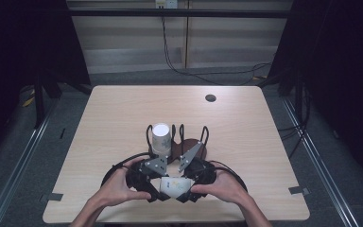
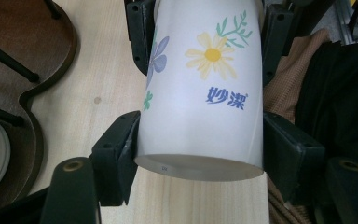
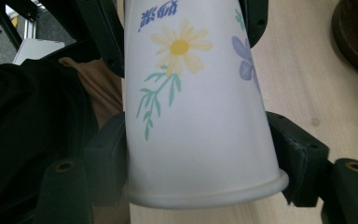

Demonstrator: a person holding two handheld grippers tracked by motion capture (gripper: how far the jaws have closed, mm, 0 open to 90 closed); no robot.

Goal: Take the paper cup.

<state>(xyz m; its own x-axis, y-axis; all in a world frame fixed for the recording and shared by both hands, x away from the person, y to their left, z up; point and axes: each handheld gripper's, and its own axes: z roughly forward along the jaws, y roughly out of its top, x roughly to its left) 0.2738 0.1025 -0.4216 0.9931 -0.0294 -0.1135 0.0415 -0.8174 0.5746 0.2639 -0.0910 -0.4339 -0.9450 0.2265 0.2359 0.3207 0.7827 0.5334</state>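
While lying on a pale wood table (image 1: 123,109) in a dark room: two cups, one (image 1: 175,186) at 6 o'clock clamped by both grippers (image 1: 157,189) (image 1: 189,191), another (image 1: 161,137) standing on a rack (image 1: 189,142) at 12.

cup (image 2: 200,93): matt paper | table (image 1: 123,113): pale wood grain | rack (image 2: 9,56): dark wood

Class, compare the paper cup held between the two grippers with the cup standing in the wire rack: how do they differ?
The held cup lies on its side; the rack cup stands upright. The held cup is clamped between the left gripper and right gripper near the table's front edge; the rack cup sits untouched in the wire rack. Both are white.
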